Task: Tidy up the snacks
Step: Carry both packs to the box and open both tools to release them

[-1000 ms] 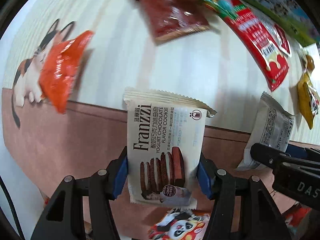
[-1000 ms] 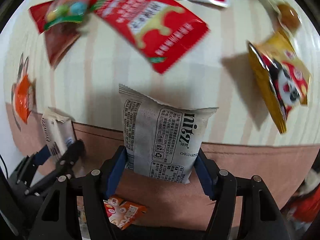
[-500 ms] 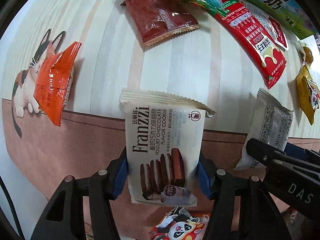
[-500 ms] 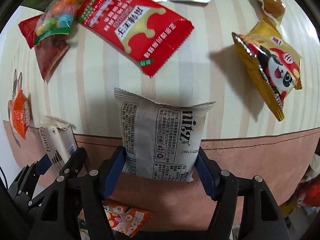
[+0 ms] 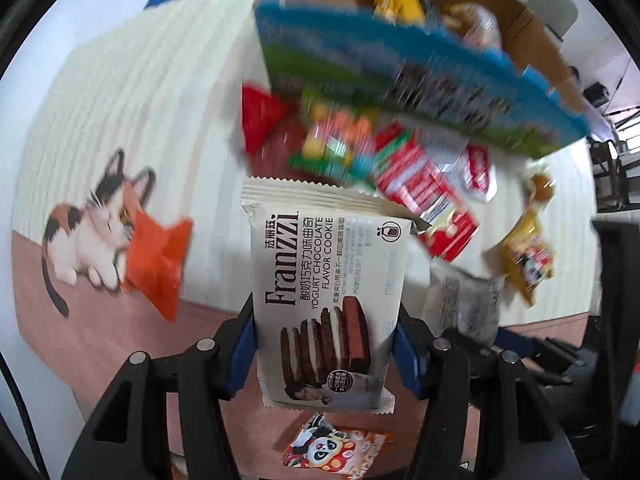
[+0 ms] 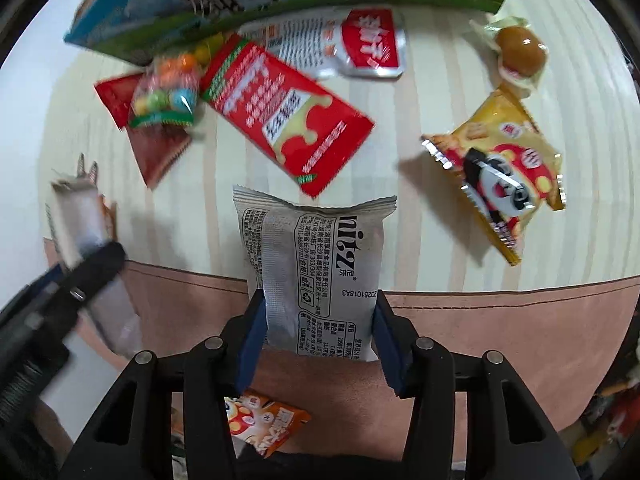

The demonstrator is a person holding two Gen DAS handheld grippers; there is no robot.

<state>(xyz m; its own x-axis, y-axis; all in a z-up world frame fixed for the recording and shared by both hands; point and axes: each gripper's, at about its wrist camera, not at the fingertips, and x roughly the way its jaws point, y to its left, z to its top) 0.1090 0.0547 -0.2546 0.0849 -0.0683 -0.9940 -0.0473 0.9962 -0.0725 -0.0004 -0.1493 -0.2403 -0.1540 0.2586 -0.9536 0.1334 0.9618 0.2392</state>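
Note:
My left gripper (image 5: 326, 344) is shut on a cream Franzzi chocolate cookie packet (image 5: 328, 280), held upright above the table mat. My right gripper (image 6: 318, 340) is shut on a grey snack packet (image 6: 316, 268), also held upright. The grey packet shows in the left wrist view (image 5: 464, 300) at right. The Franzzi packet and the left gripper show blurred in the right wrist view (image 6: 80, 240) at left. A blue and green cardboard box (image 5: 400, 64) with snacks inside stands at the far side of the table.
On the striped mat lie a long red packet (image 6: 288, 120), a candy bag (image 6: 168, 92), a dark red packet (image 6: 156, 152), a yellow panda packet (image 6: 496, 176), a wrapped bun (image 6: 516, 48), an orange packet (image 5: 156, 256) and a panda packet (image 5: 336, 452) near the front edge.
Both grippers have tilted up and moved forward with their packets. The blue and green box has come into view, with the open top showing in the left view.

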